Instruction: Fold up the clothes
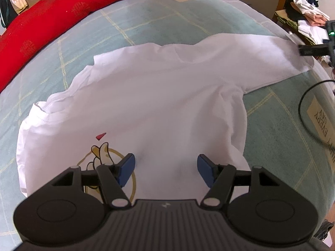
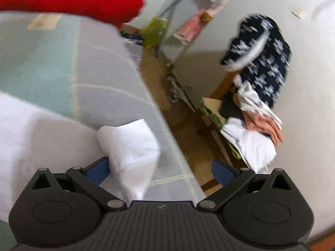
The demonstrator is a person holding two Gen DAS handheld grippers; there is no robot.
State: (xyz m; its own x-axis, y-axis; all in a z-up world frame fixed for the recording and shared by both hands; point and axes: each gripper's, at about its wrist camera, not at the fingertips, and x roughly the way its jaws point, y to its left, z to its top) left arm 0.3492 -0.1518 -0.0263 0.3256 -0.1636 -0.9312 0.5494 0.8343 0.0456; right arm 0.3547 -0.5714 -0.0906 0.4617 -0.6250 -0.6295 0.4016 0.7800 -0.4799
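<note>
A pale green checked bed cover (image 1: pixel 159 21) fills the left wrist view, a red quilt (image 1: pixel 41 18) along its edge at ten o'clock. On the cover lies the white T-shirt (image 1: pixel 146 104), spread flat, one sleeve reaching toward two o'clock. The left gripper (image 1: pixel 165 168) hangs spread over the shirt's printed chest, pinching nothing. The right gripper (image 2: pixel 160 172) is spread too; a raised fold of the shirt stands beside its left pad.

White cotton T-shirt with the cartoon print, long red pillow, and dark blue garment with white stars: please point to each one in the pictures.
White cotton T-shirt with the cartoon print (image 1: pixel 159 108): left wrist view, plain chest area.
Long red pillow (image 1: pixel 52 14): left wrist view, middle.
Dark blue garment with white stars (image 2: pixel 266 62): right wrist view, centre.
</note>
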